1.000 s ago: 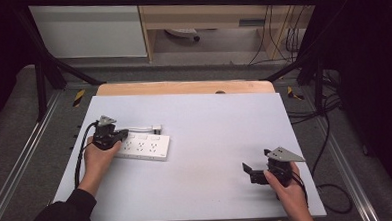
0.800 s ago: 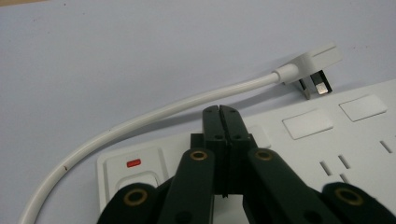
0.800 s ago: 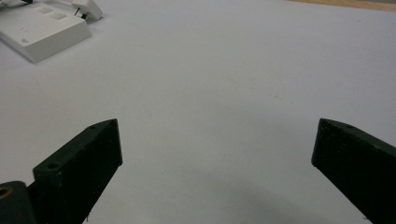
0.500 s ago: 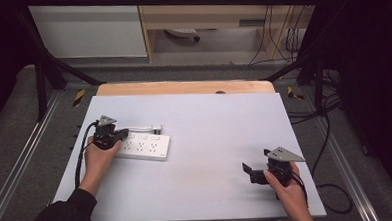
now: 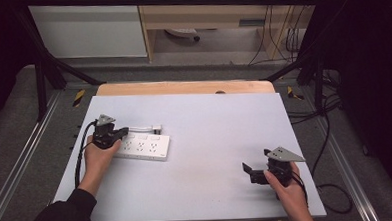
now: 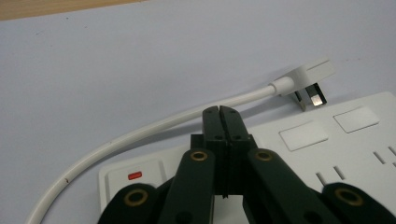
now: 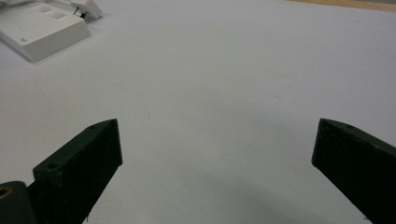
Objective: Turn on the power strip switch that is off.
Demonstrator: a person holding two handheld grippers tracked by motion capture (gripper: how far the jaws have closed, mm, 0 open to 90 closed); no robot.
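A white power strip (image 5: 144, 148) lies flat on the left part of the table, its red switch (image 6: 134, 176) at the near end. Its white cable (image 6: 140, 133) curves along the far side and ends in a plug (image 5: 155, 128) lying loose on the table beside the strip. My left gripper (image 5: 124, 130) hovers over the strip's switch end; in the left gripper view it (image 6: 219, 109) is shut, jaws pressed together with nothing between them. My right gripper (image 5: 249, 172) rests low at the right front, open (image 7: 217, 140) and empty, pointing towards the strip (image 7: 42, 28).
A pale blue-grey sheet (image 5: 210, 130) covers the table, with a wooden strip (image 5: 183, 87) showing along the far edge. Black frame legs and cables (image 5: 330, 129) stand on the floor to the right. A black cable (image 5: 80, 155) trails from the left gripper.
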